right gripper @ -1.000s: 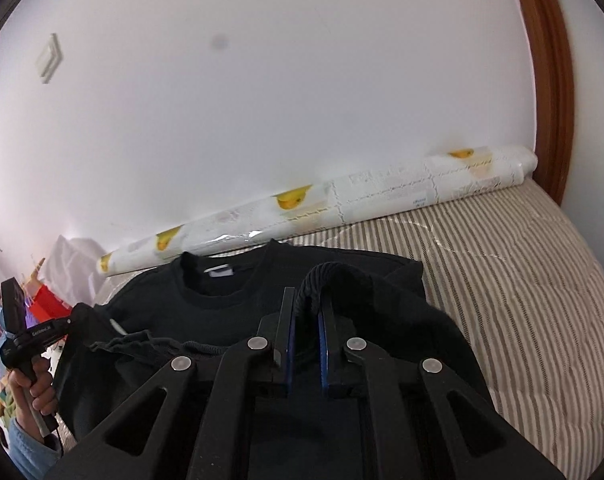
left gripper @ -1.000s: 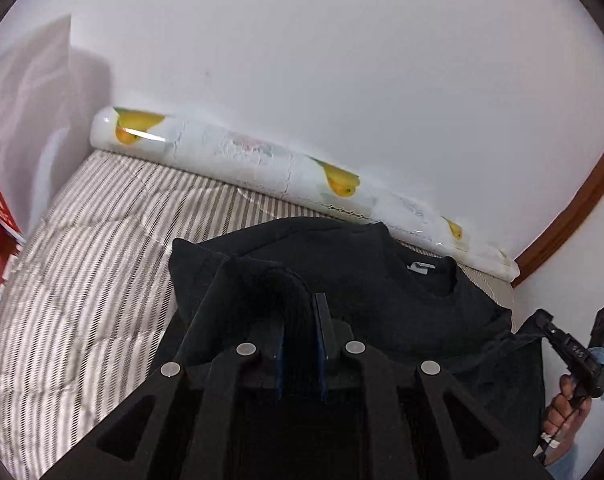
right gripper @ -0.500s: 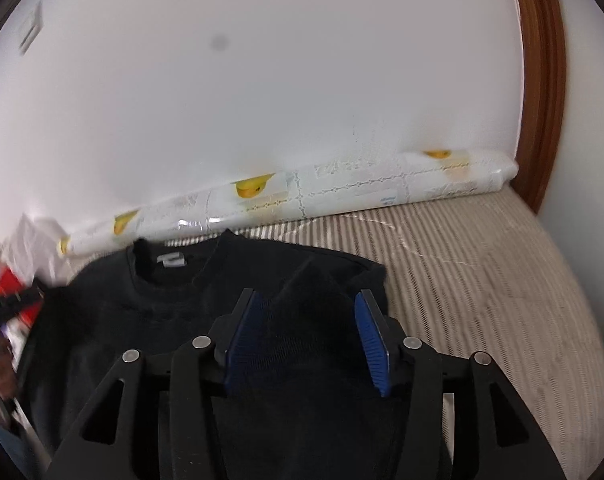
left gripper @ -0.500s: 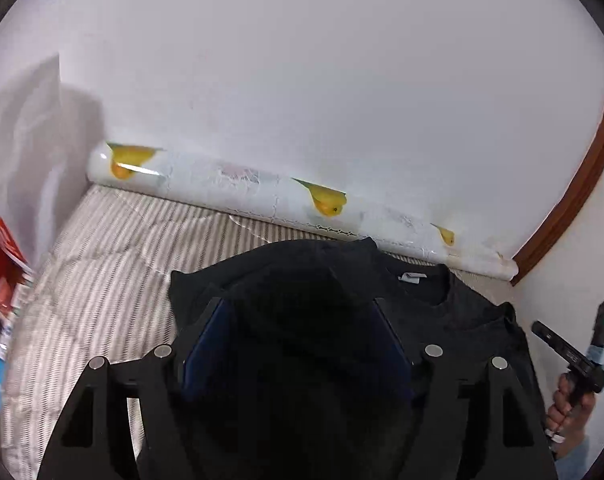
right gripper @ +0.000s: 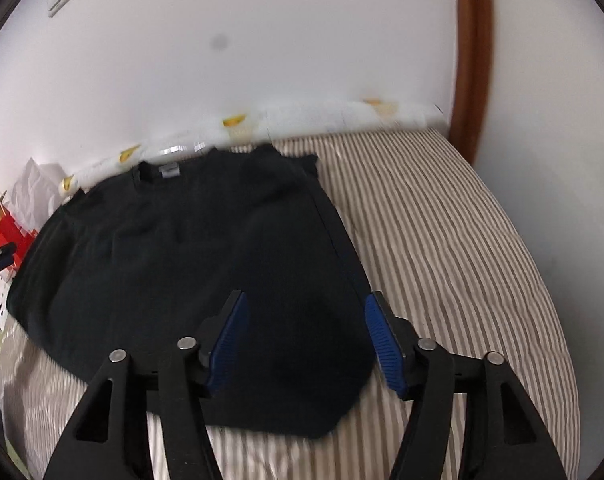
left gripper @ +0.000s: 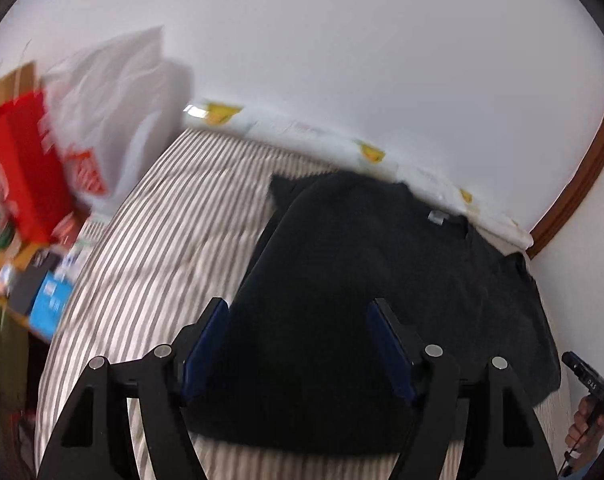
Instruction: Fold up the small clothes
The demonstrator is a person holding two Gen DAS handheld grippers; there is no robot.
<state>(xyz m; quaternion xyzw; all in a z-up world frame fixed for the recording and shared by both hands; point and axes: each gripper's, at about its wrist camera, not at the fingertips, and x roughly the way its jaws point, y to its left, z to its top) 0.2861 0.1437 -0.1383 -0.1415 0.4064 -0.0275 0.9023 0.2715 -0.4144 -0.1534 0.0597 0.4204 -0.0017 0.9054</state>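
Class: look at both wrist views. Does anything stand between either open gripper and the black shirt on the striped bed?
Nothing visible does. The shirt lies flat on the bed, directly beyond the left gripper and the right gripper. Both have just opened, and neither is gripping cloth. The roll lies behind, along the wall.

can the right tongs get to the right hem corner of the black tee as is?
Probably yes. The right tongs are open, nothing held, and the black T-shirt lies flat on the striped mattress with its hem corner just below the blue pads, uncovered.
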